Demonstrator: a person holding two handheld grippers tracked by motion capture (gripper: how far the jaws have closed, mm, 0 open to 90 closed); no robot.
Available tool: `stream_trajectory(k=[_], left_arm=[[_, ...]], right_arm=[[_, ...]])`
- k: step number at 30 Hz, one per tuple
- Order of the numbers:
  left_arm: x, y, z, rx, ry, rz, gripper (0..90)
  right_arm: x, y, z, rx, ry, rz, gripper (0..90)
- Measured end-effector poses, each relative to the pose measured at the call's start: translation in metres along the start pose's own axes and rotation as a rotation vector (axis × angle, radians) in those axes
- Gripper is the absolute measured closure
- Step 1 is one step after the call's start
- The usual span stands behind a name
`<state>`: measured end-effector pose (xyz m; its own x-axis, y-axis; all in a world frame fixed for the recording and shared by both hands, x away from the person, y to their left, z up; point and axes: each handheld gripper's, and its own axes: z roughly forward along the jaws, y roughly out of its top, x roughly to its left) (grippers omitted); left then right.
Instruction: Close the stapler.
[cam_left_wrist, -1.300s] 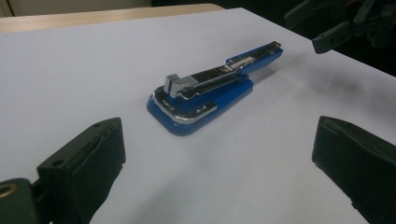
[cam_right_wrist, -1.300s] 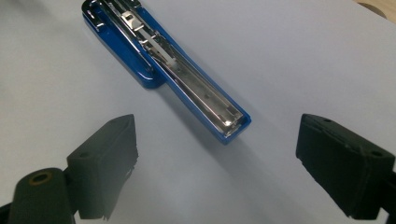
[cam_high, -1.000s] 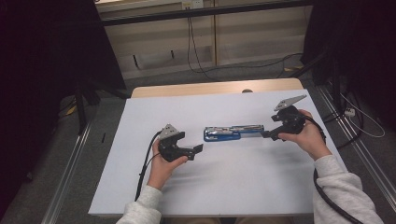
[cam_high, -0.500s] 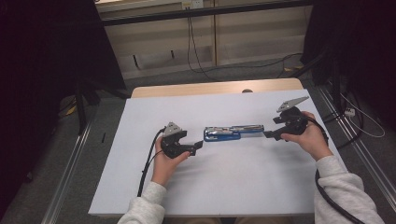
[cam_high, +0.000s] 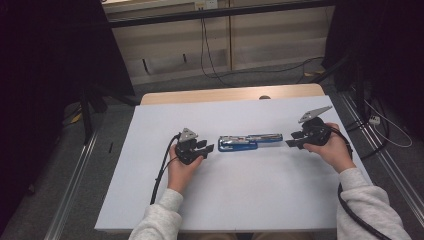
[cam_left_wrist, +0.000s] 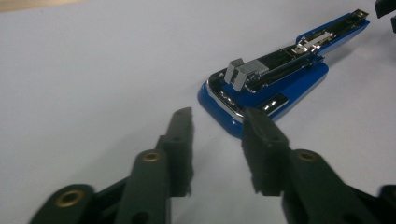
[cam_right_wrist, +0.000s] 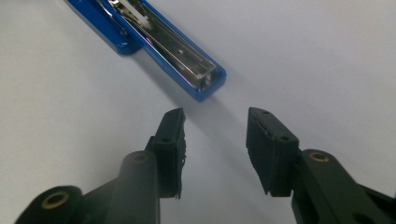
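A blue stapler (cam_high: 246, 142) lies opened out flat on the white sheet covering my table (cam_high: 250, 200), stretched from 9 to 3 o'clock near the middle, its chrome staple channel facing up.

My left tongs (cam_high: 210, 147) sit just off the stapler's wide end, at 9 o'clock from it, pointing toward 3 o'clock. In the left gripper view, the rounded blue end (cam_left_wrist: 243, 100) lies just ahead of my jaws at about 1 o'clock; one tip overlaps its edge in that view, though I cannot tell whether it touches. These tongs (cam_left_wrist: 215, 130) have just been closing, yet the jaws stand apart with only bare sheet between them.

My right tongs (cam_high: 290, 143) rest at 3 o'clock from the stapler, pointing toward 9 o'clock, just beside the narrow end. In the right gripper view, that narrow end (cam_right_wrist: 205, 77) lies just ahead at 12 o'clock, short of the jaw tips. These tongs (cam_right_wrist: 215, 126) too have just been closing, and they stand apart, gripping nothing.
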<state>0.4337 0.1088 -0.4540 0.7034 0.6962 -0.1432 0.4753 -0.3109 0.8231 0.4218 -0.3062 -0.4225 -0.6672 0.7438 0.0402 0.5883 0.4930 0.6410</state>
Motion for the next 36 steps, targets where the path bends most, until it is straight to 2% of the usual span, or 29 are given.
stream_trajectory(k=[1, 5, 6, 7, 11, 13, 14, 16, 19, 24, 26, 28, 35, 36], left_arm=[[-0.001, 0.0, 0.002, 0.002, -0.003, -0.001, 66.8], [-0.001, 0.001, 0.008, 0.031, -0.016, -0.003, 79.9], [-0.001, 0.001, 0.009, 0.041, -0.011, 0.009, 81.2], [-0.001, 0.001, 0.011, 0.037, -0.02, 0.002, 83.2], [-0.001, 0.002, 0.017, 0.058, -0.011, 0.012, 86.8], [-0.001, 0.003, 0.019, 0.07, -0.005, 0.018, 88.5], [-0.001, 0.003, 0.02, 0.069, -0.004, 0.003, 88.8], [0.0, 0.005, 0.023, 0.078, 0.001, 0.012, 89.4], [0.0, 0.005, 0.025, 0.09, 0.0, 0.005, 89.7], [-0.002, 0.006, 0.028, 0.121, 0.012, 0.026, 89.7], [-0.002, 0.007, 0.029, 0.12, 0.007, 0.023, 89.7], [-0.003, 0.007, 0.029, 0.124, 0.012, 0.038, 89.7], [-0.003, 0.007, 0.031, 0.123, 0.001, 0.032, 89.3], [-0.003, 0.008, 0.03, 0.123, -0.002, 0.043, 88.8]], right_arm=[[-0.001, -0.001, 0.0, 0.009, -0.003, 0.001, 62.0], [-0.001, -0.005, 0.004, 0.021, -0.001, -0.002, 74.1], [-0.001, -0.005, 0.004, 0.023, -0.008, -0.004, 76.9], [0.0, -0.005, 0.005, 0.023, -0.016, -0.007, 79.4], [0.002, -0.004, 0.008, 0.018, -0.018, -0.007, 90.0], [0.005, -0.003, 0.012, 0.028, -0.02, -0.015, 90.0], [0.006, -0.003, 0.014, 0.034, -0.017, -0.02, 90.0], [0.007, -0.003, 0.018, 0.045, -0.026, -0.012, 90.0], [0.008, -0.002, 0.022, 0.049, -0.026, -0.013, 90.0], [0.008, -0.001, 0.025, 0.049, -0.04, 0.001, 90.0], [0.008, -0.002, 0.028, 0.051, -0.029, 0.0, 90.0], [0.008, -0.002, 0.029, 0.046, -0.029, 0.006, 90.0], [0.008, 0.001, 0.032, 0.034, -0.02, 0.009, 90.0], [0.009, 0.002, 0.032, 0.031, -0.028, 0.009, 90.0]])
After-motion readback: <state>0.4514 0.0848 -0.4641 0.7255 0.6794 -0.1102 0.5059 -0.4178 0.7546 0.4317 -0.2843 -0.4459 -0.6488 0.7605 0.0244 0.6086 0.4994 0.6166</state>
